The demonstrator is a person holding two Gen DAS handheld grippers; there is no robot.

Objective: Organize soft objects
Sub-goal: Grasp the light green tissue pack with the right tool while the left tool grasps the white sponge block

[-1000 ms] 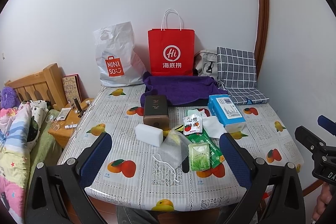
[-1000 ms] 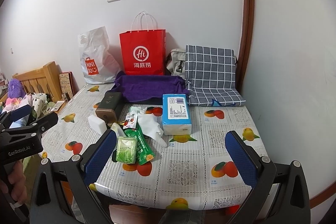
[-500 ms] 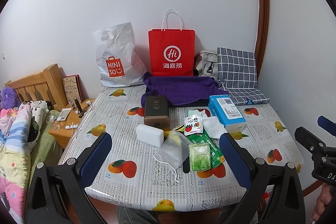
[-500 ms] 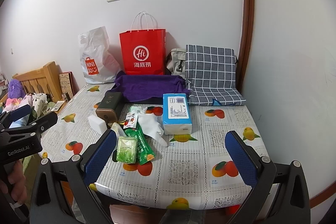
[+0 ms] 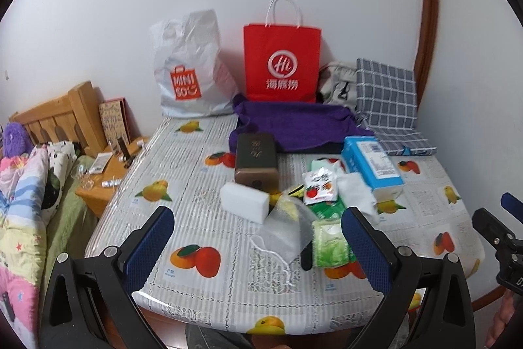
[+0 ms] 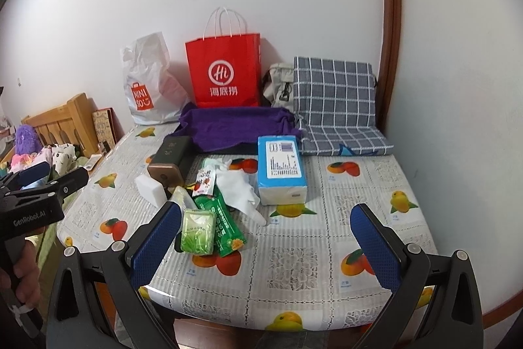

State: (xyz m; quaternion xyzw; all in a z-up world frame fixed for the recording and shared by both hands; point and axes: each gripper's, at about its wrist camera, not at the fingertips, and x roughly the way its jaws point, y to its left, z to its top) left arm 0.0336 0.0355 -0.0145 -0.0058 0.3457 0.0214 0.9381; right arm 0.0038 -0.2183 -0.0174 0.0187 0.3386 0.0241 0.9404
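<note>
Two tongs up, both empty — I read this as the very start of the job, nothing yet sorted. The soft things lie in a loose cluster mid-desk (image 6: 376,185): a white sponge block (image 5: 244,207), a clear mesh pouch (image 5: 284,231) with a drawstring, a green tissue pack (image 6: 197,230) lying partly on a longer green wrapper (image 6: 222,219), a small red-and-white sachet (image 5: 318,187), a crumpled white tissue (image 6: 238,188), and the blue tissue box pack (image 6: 281,165) just beside it. A brown hard case (image 5: 256,164) stands touching the sponge's far side; a purple towel (image 6: 235,126) is spread behind, near the red paper bag (image 5: 281,64) at the wall.

Left tongs (image 5: 258,246): blue pads wide apart, hovering over the near desk edge, pouch and green pack lying between the pads in view, though I judge nothing is touched. Right tongs (image 6: 266,244): equally wide apart, over bare cloth near the front edge, left pad close to the green pack — contact unlikely, but the fisheye makes it hard to be sure.

Next move, as I judge it: pick one item, probably the green pack or pouch, lower and centre the tongs over it, then close gently — thin soft goods will slip or crumple.
</note>
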